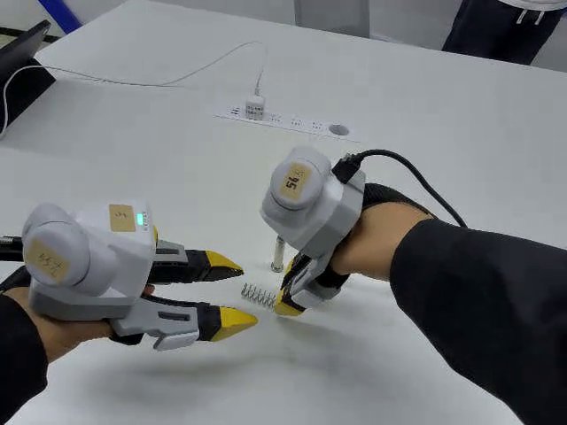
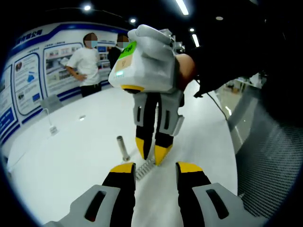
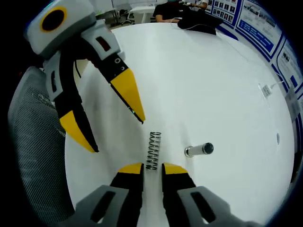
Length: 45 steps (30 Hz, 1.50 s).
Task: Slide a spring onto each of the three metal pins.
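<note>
The spring [image 3: 152,147] lay flat on the white worktop [image 1: 425,106], and the right claw [image 3: 152,169] had its yellow tips standing narrowly apart on either side of the spring's near end. I could not tell whether they were actually pressing on it. In the right gripper view the metal pin [image 3: 199,150] was at 3 o'clock of the spring, bare, with nothing on it. In the head view it stood upright at 1 o'clock of the spring, just beside it.

The left claw [image 1: 247,293] was held at 9 o'clock of the spring with its tips pointing at it. Its jaws were wide apart and held nothing.

A round tan sticker [image 1: 295,181] on the right gripper's housing bore numerals that looked like "54". A similar sticker [image 1: 46,259] on the left gripper had writing too faint to read. A white power strip [image 1: 292,121] lay at 12 o'clock on the worktop, with a white plug [image 1: 255,108] and its cable in it. In the left gripper view, blue-edged wall posters [image 2: 28,75] carried text too small to read.
</note>
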### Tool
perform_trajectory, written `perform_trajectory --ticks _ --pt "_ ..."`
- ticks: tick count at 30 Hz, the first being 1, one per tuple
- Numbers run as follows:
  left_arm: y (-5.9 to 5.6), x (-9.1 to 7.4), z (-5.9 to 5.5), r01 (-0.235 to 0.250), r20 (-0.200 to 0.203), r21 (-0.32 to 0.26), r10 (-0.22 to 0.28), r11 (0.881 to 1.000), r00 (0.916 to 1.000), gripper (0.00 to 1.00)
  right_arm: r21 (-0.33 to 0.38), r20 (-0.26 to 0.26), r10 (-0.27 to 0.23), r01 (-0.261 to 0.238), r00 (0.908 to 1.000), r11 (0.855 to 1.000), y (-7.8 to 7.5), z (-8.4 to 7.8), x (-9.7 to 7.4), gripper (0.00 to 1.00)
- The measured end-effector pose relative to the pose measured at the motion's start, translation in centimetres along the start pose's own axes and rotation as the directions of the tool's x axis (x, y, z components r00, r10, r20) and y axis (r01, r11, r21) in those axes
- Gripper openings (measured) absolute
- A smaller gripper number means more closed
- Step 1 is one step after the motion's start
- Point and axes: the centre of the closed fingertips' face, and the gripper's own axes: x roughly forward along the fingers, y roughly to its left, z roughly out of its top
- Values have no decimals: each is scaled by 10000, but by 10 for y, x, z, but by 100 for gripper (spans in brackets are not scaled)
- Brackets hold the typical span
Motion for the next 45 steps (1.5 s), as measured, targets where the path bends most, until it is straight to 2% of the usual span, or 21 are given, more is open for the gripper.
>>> perform_trajectory --ticks 13,23,31,45 --pt "1 -1 -1 -50 -19 -19 50 10000 10000 34 -184 -231 -161 157 9996 9997 0 -2 7 13" --pt "3 -1 -4 -65 -78 -12 65 10000 9999 34 -428 -135 -141 135 9998 9990 0 -2 2 12" --pt "1 1 -2 39 -122 78 -38 10000 9999 34 -516 143 95 -88 9999 9986 9 1 -11 11" --pt "-6 5 8 288 0 366 -288 9989 9996 32 -1399 368 71 -18 9993 9902 27 5 -45 12"
